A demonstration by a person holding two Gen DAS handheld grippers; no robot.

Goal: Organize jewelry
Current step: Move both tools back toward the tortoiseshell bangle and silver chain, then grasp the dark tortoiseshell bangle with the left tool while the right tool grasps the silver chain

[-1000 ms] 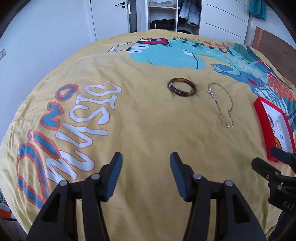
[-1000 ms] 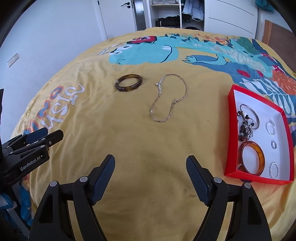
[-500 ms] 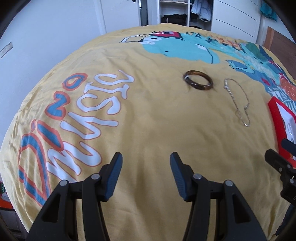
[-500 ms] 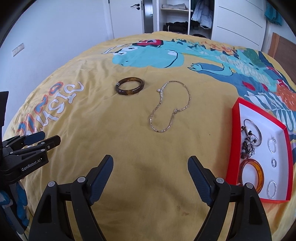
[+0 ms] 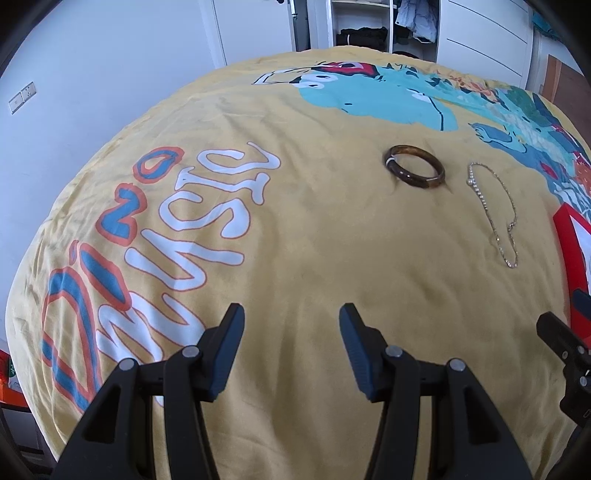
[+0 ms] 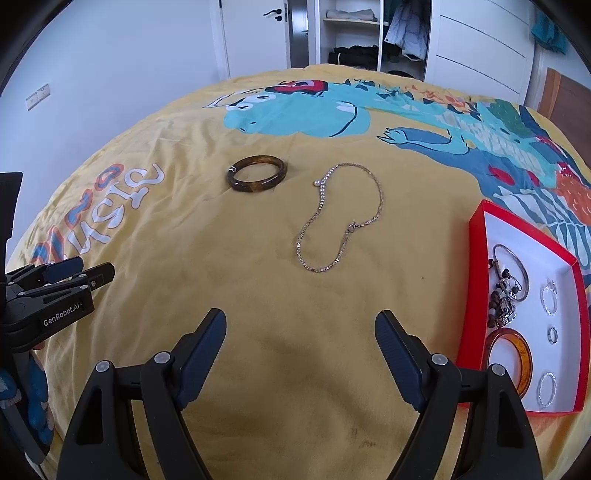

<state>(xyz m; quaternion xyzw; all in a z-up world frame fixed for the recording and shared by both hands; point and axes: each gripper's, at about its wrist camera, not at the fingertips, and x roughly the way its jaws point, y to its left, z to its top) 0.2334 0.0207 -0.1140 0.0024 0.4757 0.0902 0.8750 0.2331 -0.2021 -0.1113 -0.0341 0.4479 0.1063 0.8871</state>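
A dark brown bangle [image 6: 257, 173] [image 5: 414, 171] lies on the yellow bedspread, with a thin chain necklace [image 6: 341, 218] [image 5: 493, 211] just to its right. At the right stands a red box [image 6: 476, 288] [image 5: 569, 254] with a white inside, holding an orange bangle [image 6: 511, 360], several silver rings and a beaded piece. My left gripper [image 5: 291, 314] is open and empty, low over the bed, well short of the bangle. My right gripper [image 6: 300, 319] is open wide and empty, below the necklace and left of the box. The left gripper [image 6: 79, 271] also shows at the left edge of the right wrist view.
The bedspread [image 6: 295, 122] carries a blue dinosaur print and large lettering [image 5: 177, 229] at the left. Behind the bed are a white door [image 6: 255, 33], an open wardrobe [image 6: 354, 33] and a wooden headboard [image 6: 565, 96] at the far right.
The left wrist view has swung left: bangle, necklace and red box slid to the right of its frame. In the right wrist view the scene shifted down slightly. Both grippers stayed open.
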